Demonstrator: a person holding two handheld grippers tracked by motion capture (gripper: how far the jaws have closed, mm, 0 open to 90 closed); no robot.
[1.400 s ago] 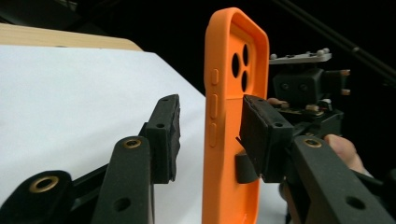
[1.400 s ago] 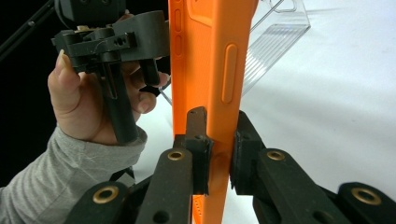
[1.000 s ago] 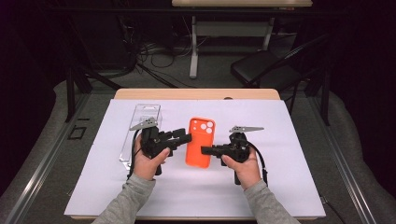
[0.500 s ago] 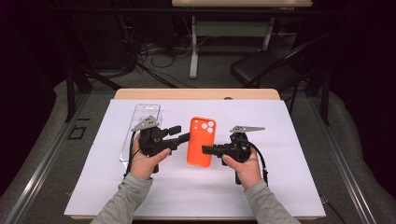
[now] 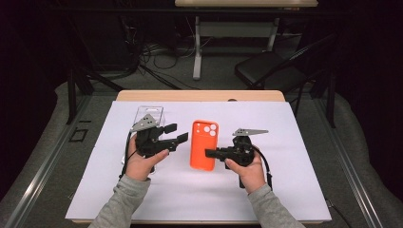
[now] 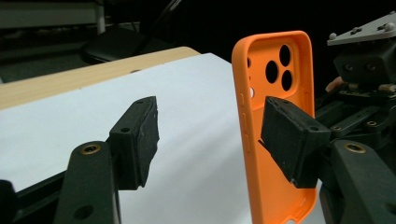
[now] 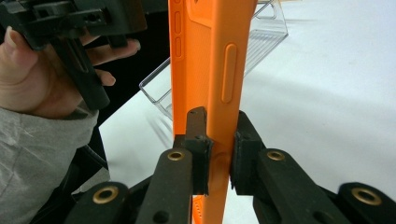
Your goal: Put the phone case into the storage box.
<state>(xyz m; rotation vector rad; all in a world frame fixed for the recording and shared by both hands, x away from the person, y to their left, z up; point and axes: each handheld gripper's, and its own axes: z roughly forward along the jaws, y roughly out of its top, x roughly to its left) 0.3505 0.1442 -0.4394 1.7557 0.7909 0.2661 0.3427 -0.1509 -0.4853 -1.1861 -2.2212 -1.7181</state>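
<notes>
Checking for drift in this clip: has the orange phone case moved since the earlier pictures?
No. The orange phone case sits at the same spot relative to the table's wooden edge, with the right gripper shut on its side.

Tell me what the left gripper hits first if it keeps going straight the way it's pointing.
Most likely the orange phone case. The left gripper, jaws open and just widening with nothing between them, points toward the case's near edge, which the right gripper clamps. Depth is unclear; one jaw might pass it.
</notes>
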